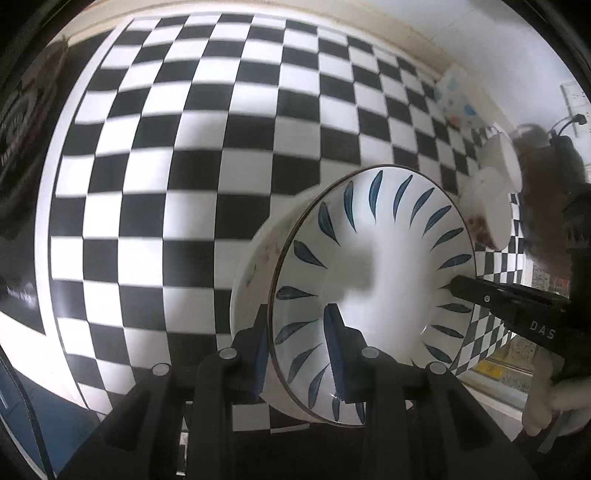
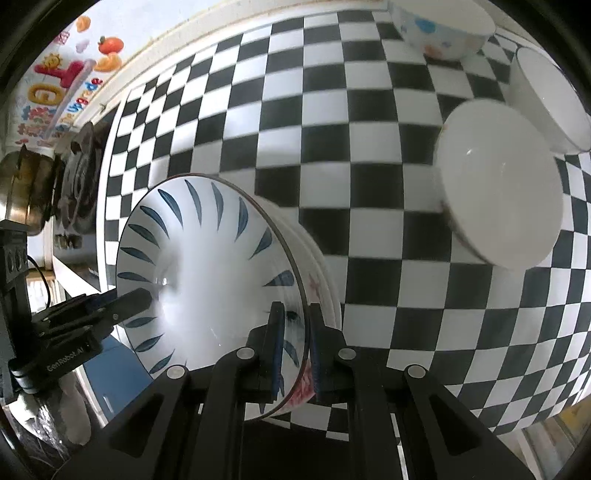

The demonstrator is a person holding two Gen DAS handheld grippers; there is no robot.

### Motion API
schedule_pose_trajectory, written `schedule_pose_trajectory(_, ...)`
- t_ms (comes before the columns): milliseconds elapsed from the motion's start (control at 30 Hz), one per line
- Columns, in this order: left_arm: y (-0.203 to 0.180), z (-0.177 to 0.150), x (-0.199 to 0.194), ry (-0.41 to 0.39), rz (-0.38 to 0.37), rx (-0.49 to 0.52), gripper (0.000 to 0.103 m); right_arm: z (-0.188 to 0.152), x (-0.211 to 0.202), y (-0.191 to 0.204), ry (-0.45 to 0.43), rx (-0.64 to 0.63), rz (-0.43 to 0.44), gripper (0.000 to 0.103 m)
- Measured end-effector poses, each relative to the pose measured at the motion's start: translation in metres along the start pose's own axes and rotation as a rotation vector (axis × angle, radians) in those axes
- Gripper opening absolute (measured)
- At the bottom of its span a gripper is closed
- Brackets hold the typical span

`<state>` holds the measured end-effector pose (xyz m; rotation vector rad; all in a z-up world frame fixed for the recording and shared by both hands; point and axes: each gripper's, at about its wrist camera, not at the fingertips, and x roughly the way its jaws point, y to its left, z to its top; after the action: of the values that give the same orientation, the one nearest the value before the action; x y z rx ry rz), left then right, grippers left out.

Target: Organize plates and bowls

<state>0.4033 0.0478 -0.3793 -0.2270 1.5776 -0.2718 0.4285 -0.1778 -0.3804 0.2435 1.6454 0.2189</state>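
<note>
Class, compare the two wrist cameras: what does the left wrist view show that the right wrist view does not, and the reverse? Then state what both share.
Only the left wrist view: the left gripper from behind, closed on the blue-leaf bowl's rim.

Only the right wrist view: colourful wall stickers, a metal pot, and the right gripper from behind, closed on the rim.

Both: the blue-leaf bowl, the checkered tablecloth, a plain white bowl, a bowl with coloured spots.

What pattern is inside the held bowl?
Dark blue leaf strokes on white in the bowl, clearest in the right wrist view.
</note>
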Motion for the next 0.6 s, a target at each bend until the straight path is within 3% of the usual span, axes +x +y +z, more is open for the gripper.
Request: schedule_pose_trajectory(600, 0.005, -0.009, 0.020, 0.029, 0.045, -0.012, 0.026, -0.002, 0.036, 0.005, 0.060, -0.008, 0.001, 0.014)
